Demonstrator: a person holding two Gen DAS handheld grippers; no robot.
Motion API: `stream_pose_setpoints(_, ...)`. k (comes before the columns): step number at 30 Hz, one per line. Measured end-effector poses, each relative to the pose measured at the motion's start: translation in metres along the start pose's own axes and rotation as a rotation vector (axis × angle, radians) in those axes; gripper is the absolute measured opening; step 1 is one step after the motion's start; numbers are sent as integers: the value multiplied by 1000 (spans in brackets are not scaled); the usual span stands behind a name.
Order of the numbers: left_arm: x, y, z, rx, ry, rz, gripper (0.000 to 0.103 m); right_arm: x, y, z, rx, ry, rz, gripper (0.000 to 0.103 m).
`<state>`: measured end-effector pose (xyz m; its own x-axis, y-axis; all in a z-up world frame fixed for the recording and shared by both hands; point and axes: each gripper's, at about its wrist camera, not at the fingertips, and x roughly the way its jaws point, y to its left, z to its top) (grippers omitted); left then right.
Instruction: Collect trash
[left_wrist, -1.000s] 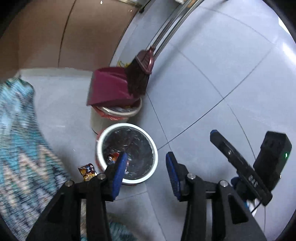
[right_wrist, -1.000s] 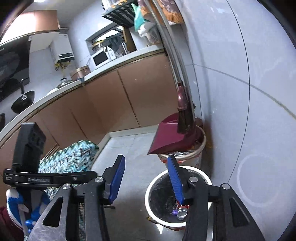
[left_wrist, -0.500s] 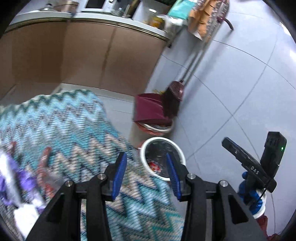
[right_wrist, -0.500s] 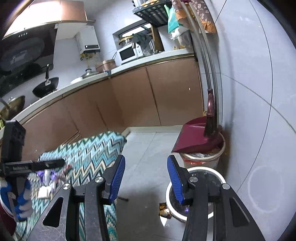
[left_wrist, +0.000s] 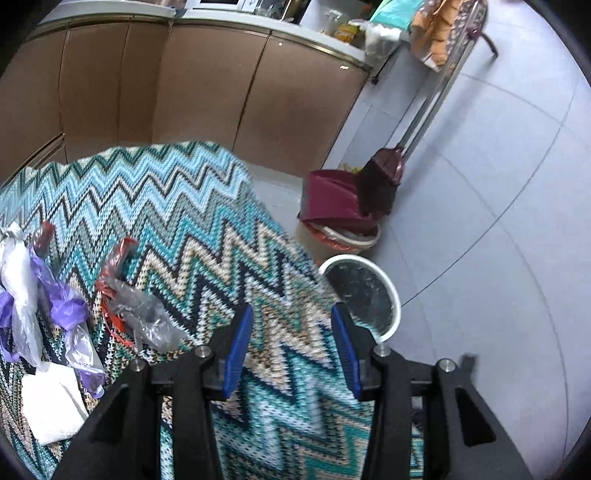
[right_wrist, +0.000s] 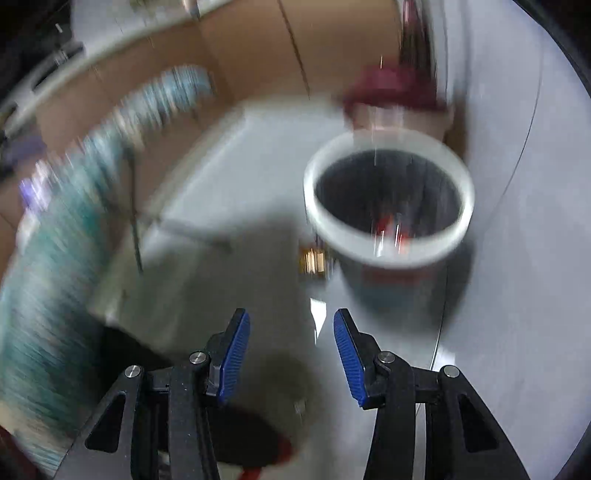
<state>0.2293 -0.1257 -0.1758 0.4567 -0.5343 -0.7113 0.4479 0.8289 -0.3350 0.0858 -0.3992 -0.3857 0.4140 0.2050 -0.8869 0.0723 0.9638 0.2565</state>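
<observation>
My left gripper (left_wrist: 291, 347) is open and empty above a zigzag-patterned cloth (left_wrist: 192, 221). On the cloth to its left lie a clear and red plastic wrapper (left_wrist: 140, 310), purple and white plastic bags (left_wrist: 33, 291) and a white tissue (left_wrist: 51, 402). The white-rimmed trash bin (left_wrist: 384, 291) stands on the floor just right of the cloth. My right gripper (right_wrist: 291, 354) is open and empty above the floor. In its blurred view the same bin (right_wrist: 388, 199) holds some trash, and a small gold wrapper (right_wrist: 314, 258) lies on the floor beside it.
A second bin with a maroon dustpan (left_wrist: 336, 199) and broom (left_wrist: 384, 181) stands behind the white bin against the grey tiled wall. Brown kitchen cabinets (left_wrist: 207, 85) run along the back. The right wrist view is heavily motion-blurred.
My left gripper has swung away from the bin and up over the cloth, bringing the plastic trash into view. My right gripper has tilted down toward the bin and floor, moving fast.
</observation>
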Motion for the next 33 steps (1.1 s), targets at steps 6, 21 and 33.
stream_pose_setpoints(6,24,19,3,-33,9,38,42,108,6,-13,-54,184,44,45)
stream_pose_setpoints(21,68,13,4,66,13,98,42,283,67,75,-416,146,-218,71)
stream_pose_setpoints(33,74,22,6,22,13,34,44,334,67,116,-381,50,-329,82)
